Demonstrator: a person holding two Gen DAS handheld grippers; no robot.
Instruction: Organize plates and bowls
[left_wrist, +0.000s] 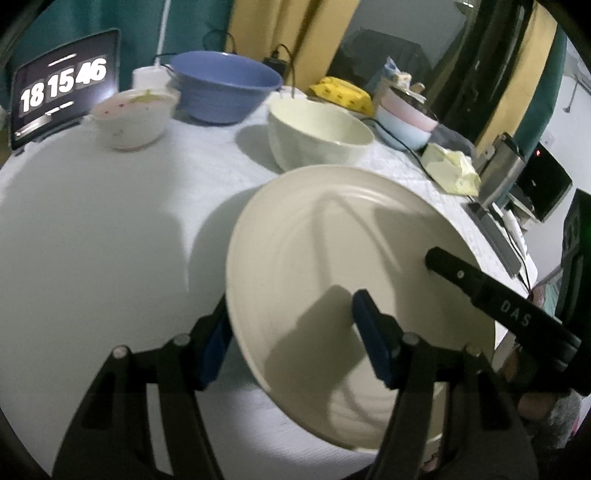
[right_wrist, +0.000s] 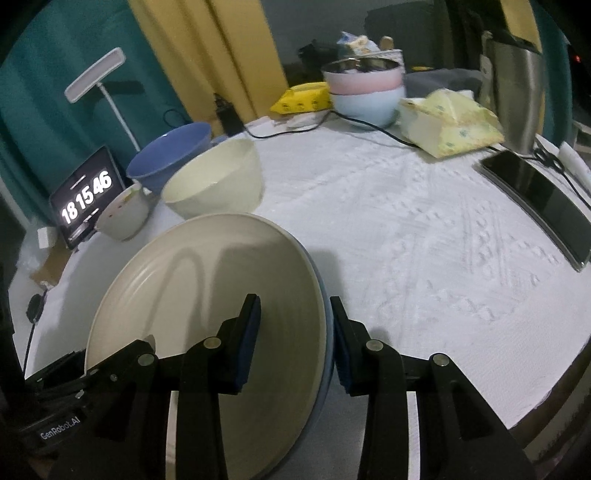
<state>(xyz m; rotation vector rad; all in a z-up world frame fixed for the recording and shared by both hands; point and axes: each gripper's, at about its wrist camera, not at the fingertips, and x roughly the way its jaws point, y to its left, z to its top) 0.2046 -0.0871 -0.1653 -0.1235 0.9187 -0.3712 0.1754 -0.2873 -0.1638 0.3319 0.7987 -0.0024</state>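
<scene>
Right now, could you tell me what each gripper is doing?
Left gripper: closed on the left rim of the plate.
Right gripper: closed on the plate's right rim; a bluish edge underneath may be a second plate.

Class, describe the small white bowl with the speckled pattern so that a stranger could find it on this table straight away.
Start at the tablet showing a big clock at the table's far left edge. Right in front of its screen stands the small white bowl, with the blue bowl and the plain cream bowl beside it. It is the smallest of the three and the only one with coloured specks.
</scene>
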